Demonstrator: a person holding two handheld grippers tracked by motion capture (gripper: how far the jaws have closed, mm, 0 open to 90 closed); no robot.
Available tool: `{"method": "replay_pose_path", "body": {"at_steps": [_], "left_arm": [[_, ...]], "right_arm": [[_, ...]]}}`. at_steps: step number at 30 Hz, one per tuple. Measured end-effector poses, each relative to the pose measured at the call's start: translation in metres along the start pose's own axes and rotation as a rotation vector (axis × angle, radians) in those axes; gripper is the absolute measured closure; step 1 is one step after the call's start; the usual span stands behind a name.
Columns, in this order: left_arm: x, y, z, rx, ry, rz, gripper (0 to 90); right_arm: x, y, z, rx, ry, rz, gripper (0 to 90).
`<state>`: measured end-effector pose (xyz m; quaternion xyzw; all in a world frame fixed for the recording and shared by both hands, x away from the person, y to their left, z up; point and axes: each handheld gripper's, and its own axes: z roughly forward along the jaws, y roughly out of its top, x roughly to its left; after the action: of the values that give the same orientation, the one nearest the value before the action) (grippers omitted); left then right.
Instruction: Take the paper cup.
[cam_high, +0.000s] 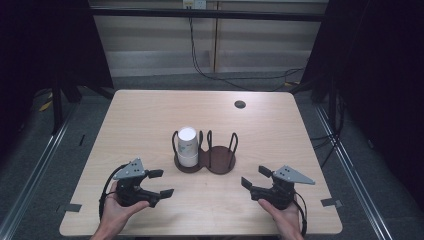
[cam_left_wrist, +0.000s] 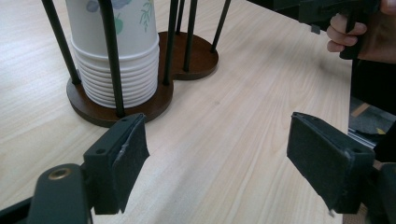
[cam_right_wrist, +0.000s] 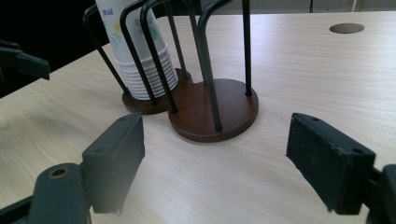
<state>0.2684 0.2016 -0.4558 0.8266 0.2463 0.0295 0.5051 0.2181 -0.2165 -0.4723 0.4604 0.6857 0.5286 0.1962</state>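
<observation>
A dark wooden cup holder (cam_high: 218, 161) with two round bays and black wire hoops stands mid-table. Its left bay holds a stack of white paper cups (cam_high: 188, 146) (cam_left_wrist: 122, 51) (cam_right_wrist: 144, 56), upside down; its right bay (cam_right_wrist: 219, 108) is bare. My left gripper (cam_high: 159, 183) (cam_left_wrist: 217, 161) sits open near the front left of the table, pointing toward the cup stack. At the front right, my right gripper (cam_high: 255, 177) (cam_right_wrist: 215, 161) is open too, aimed at the holder. Nothing lies between either pair of jaws.
A round cable hole (cam_high: 240, 104) (cam_right_wrist: 346, 28) sits near the table's far right corner. Cables trail on the floor behind the table (cam_high: 150, 110). Dark frames and curtains stand at both sides. The table's front edge runs just below both hands.
</observation>
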Motion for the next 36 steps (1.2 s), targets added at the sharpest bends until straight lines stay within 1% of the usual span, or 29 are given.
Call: {"method": "replay_pose_path", "body": {"at_steps": [2, 4, 7, 8, 9, 10, 11, 13, 14, 15, 17, 18, 19, 20, 21, 22, 23, 24, 25, 26, 27, 28, 30, 32, 33, 34, 35, 36], "left_arm": [[0.0, 0.0, 0.0, 0.0, -0.001, 0.0, 20.5], [0.0, 0.002, 0.0, -0.005, 0.027, 0.005, 21.0], [0.001, 0.006, -0.002, -0.011, 0.033, 0.001, 27.3], [0.002, 0.007, -0.003, -0.025, 0.03, -0.003, 27.3], [0.003, 0.008, -0.003, -0.03, 0.018, -0.008, 27.6], [0.004, 0.009, -0.003, -0.028, 0.011, -0.002, 29.2], [0.004, 0.01, -0.003, -0.028, 0.001, -0.005, 30.1], [0.003, 0.011, -0.003, -0.02, -0.007, 0.002, 30.1], [0.003, 0.012, -0.004, -0.027, -0.002, 0.006, 31.2], [0.003, 0.012, -0.004, -0.03, -0.01, 0.005, 32.0], [0.003, 0.013, -0.005, -0.038, -0.014, 0.011, 37.8], [0.004, 0.015, -0.005, -0.039, -0.037, 0.012, 38.7], [0.004, 0.016, -0.006, -0.043, -0.042, 0.013, 42.1], [0.004, 0.018, -0.007, -0.04, -0.031, 0.025, 42.2], [0.004, 0.019, -0.008, -0.046, -0.026, 0.038, 42.4], [0.004, 0.02, -0.009, -0.066, -0.053, 0.041, 45.2], [0.004, 0.021, -0.009, -0.08, -0.059, 0.039, 48.4], [0.004, 0.024, -0.009, -0.095, -0.066, 0.04, 45.3], [0.004, 0.026, -0.009, -0.095, -0.081, 0.035, 46.1], [0.003, 0.03, -0.009, -0.091, -0.081, 0.044, 46.5], [0.002, 0.032, -0.008, -0.093, -0.067, 0.056, 44.4], [0.002, 0.035, -0.008, -0.081, -0.073, 0.055, 46.3], [0.001, 0.04, -0.007, -0.072, -0.057, 0.071, 45.8], [0.001, 0.043, -0.007, -0.069, -0.072, 0.061, 46.0], [0.001, 0.045, -0.006, -0.058, -0.065, 0.055, 44.9], [0.001, 0.046, -0.005, -0.045, -0.066, 0.052, 42.3], [0.002, 0.048, -0.005, -0.039, -0.066, 0.056, 41.9], [0.003, 0.05, -0.005, -0.032, -0.046, 0.058, 41.8]], "right_arm": [[0.0, 0.0, -0.001, -0.003, 0.0, 0.001, 18.7], [-0.001, 0.001, -0.002, -0.003, -0.007, 0.008, 18.3], [-0.002, 0.001, -0.003, -0.013, -0.013, 0.021, 18.2], [-0.002, 0.001, -0.003, -0.013, -0.016, 0.025, 18.3], [-0.003, 0.001, -0.004, -0.011, -0.013, 0.033, 18.2], [-0.004, 0.001, -0.004, -0.01, -0.012, 0.037, 18.2], [-0.004, 0.001, -0.004, -0.007, -0.013, 0.039, 18.2], [-0.003, 0.001, -0.004, -0.004, -0.016, 0.038, 18.2], [-0.003, 0.001, -0.005, -0.005, -0.016, 0.034, 18.2], [-0.002, 0.001, -0.005, -0.007, -0.017, 0.032, 18.2], [-0.001, 0.001, -0.006, -0.006, -0.016, 0.031, 18.2], [0.0, 0.001, -0.006, -0.004, -0.015, 0.028, 18.2], [0.001, 0.001, -0.006, -0.001, -0.01, 0.018, 18.2], [0.002, 0.001, -0.006, 0.002, -0.008, 0.018, 18.2], [0.002, 0.001, -0.005, 0.004, -0.006, 0.012, 18.2], [0.003, 0.001, -0.005, 0.007, -0.004, 0.008, 18.1], [0.003, 0.001, -0.004, 0.013, -0.003, 0.008, 17.9], [0.004, 0.001, -0.004, 0.012, -0.001, 0.01, 17.8], [0.004, 0.001, -0.004, 0.012, 0.001, 0.009, 17.9], [0.004, 0.0, -0.004, 0.013, 0.002, 0.01, 17.9], [0.004, 0.0, -0.004, 0.012, 0.004, 0.007, 17.8], [0.004, 0.0, -0.004, 0.012, 0.005, 0.006, 17.7], [0.005, 0.0, -0.004, 0.013, 0.008, 0.004, 17.4], [0.006, 0.0, -0.004, 0.016, 0.01, 0.001, 17.3], [0.006, 0.0, -0.004, 0.016, 0.011, -0.004, 17.2], [0.007, 0.0, -0.004, 0.018, 0.012, -0.006, 17.1], [0.007, 0.0, -0.004, 0.021, 0.014, -0.009, 17.0], [0.008, 0.0, -0.004, 0.021, 0.017, -0.012, 16.9]]}}
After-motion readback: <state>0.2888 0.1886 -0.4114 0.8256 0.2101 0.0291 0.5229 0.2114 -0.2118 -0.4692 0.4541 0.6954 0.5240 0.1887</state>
